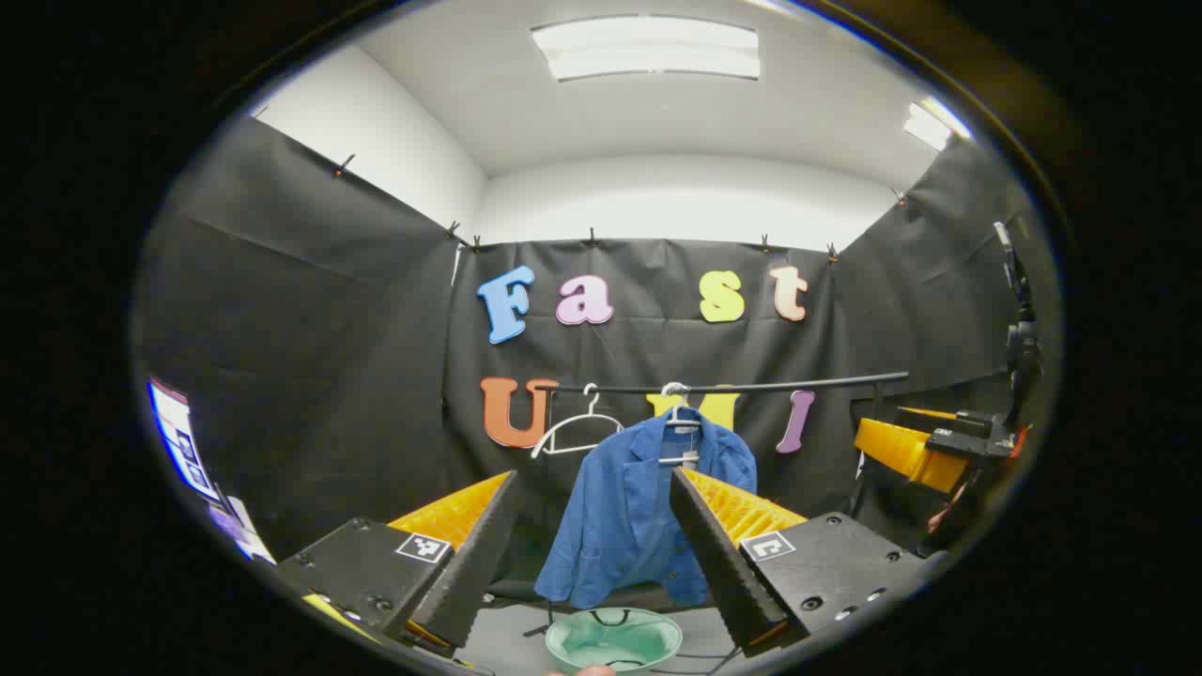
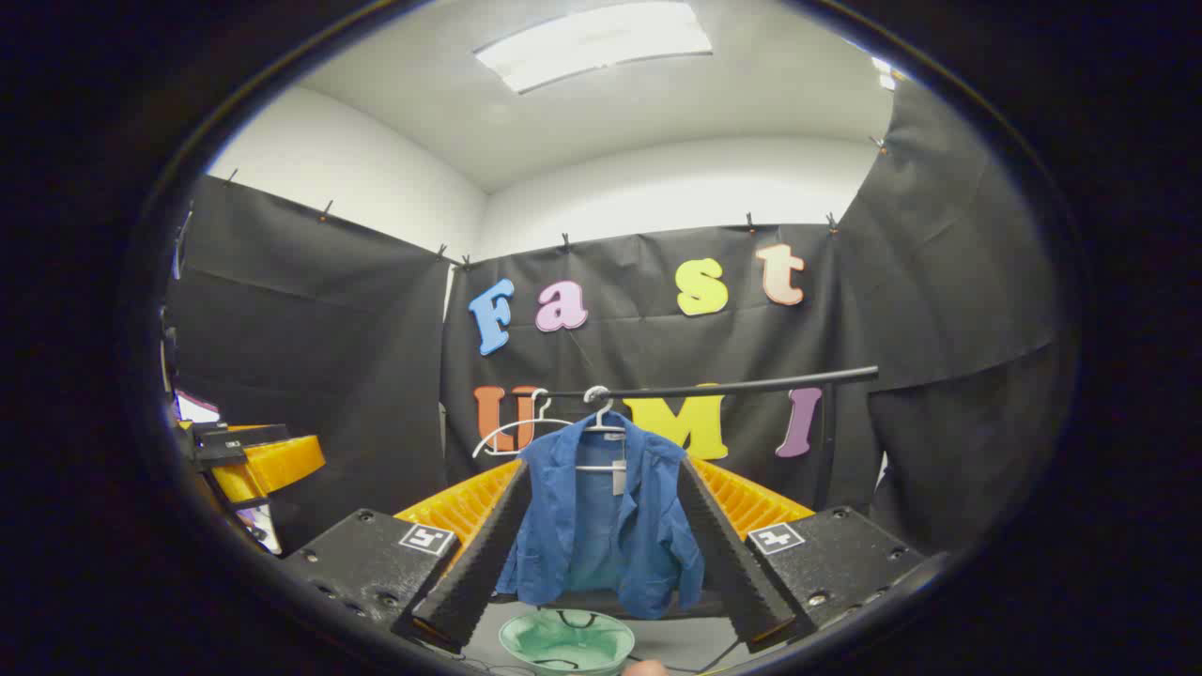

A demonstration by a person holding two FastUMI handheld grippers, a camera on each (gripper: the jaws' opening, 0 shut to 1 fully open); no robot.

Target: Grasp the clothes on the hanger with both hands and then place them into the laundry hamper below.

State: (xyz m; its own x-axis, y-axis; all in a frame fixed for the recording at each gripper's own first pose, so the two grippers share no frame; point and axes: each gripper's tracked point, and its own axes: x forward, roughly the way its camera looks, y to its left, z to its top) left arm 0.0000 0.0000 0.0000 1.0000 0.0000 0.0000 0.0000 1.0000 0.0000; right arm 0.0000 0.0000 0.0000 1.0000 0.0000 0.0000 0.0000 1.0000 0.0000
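While both grippers gape, a blue jacket (image 2: 601,526) hangs above a round hamper (image 2: 566,641).

This is a small recording booth set up indoors, not a real home. Black cloth walls (image 2: 310,310) hang on three sides, held up by little clips (image 1: 592,235) along the top edge. Above the cloth there are plain white room walls (image 2: 676,192) and a white ceiling with long flat lights (image 1: 648,49). A thin black metal rail (image 2: 714,387) stands in front of the back cloth. A blue jacket (image 2: 601,521) hangs from it on a white hanger, beside an empty white wire hanger (image 1: 575,432). A round pale green hamper (image 2: 566,640) sits on the floor under the jacket.
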